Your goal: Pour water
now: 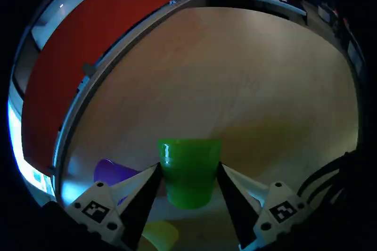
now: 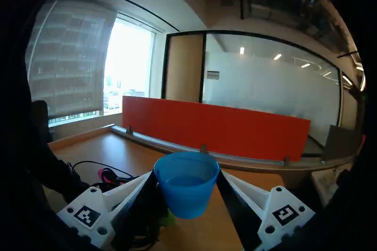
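In the left gripper view a translucent green cup (image 1: 189, 171) stands upright between the two black fingers of my left gripper (image 1: 189, 175), which press on its sides. It hangs over the wooden table (image 1: 226, 86). In the right gripper view a blue cup (image 2: 186, 182) with water in it is held upright and level, my right gripper (image 2: 186, 190) shut on its sides, above the desk (image 2: 118, 154).
A purple cup (image 1: 110, 173) lies below and left of the green one, and a yellow cup (image 1: 160, 234) sits near the bottom. An orange divider panel (image 2: 212, 126) runs along the desk's far edge. Black and pink cables (image 2: 106, 175) lie on the desk at left.
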### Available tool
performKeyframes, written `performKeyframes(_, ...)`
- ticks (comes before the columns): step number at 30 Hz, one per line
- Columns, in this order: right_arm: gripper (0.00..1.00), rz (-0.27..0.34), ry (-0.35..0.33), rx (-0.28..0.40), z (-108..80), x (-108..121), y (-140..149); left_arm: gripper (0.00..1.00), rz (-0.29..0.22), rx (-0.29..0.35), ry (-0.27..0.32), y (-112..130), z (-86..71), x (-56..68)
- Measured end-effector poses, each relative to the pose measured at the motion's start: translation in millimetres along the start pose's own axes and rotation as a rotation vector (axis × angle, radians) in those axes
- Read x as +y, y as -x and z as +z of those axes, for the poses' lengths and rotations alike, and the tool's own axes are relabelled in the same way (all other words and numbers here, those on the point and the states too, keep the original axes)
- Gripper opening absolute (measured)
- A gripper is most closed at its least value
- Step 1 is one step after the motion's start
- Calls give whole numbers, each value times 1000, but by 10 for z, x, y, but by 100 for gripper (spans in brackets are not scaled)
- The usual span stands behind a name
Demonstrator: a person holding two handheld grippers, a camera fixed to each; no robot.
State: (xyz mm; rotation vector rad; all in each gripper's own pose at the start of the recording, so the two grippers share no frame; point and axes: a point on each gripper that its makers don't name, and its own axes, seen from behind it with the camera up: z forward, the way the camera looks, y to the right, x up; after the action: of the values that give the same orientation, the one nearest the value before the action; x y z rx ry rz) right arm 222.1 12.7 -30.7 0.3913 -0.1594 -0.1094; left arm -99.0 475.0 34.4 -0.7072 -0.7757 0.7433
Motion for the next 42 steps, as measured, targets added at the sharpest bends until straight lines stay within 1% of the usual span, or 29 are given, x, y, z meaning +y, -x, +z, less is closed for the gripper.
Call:
performKeyframes(5, 91, 0, -1, 5, -8, -7, -16, 80, -18, 17, 9, -17, -74, -16)
performKeyframes(9, 91, -2, -3, 9, -16, -23, -30, 80, -21, 29, 9, -10, -122, -43)
performKeyframes(12, 91, -4, -6, 12, -28, -36, -33, 80, -35, 54, 3, -32, -198, -82)
performKeyframes(15, 91, -4, -8, 14, -37, -48, -32, 80, -63, 84, 1, -76, -305, -118)
performKeyframes(19, 91, -8, -13, 19, -45, -76, -57, 79, -116, 136, 5, -144, -480, -172)
performKeyframes(23, 91, -8, -17, 26, -53, -98, -93, 79, -172, 204, 12, -191, -703, -261)
performKeyframes(29, 91, -15, -30, 32, -59, -164, -125, 80, -241, 278, 26, -151, -1002, -401)
performKeyframes(35, 91, -20, -45, 35, -57, -254, -153, 80, -291, 353, 42, -79, -1261, -480)
performKeyframes(42, 91, -29, -70, 37, -36, -398, -211, 79, -328, 468, 66, -102, -1625, -545)
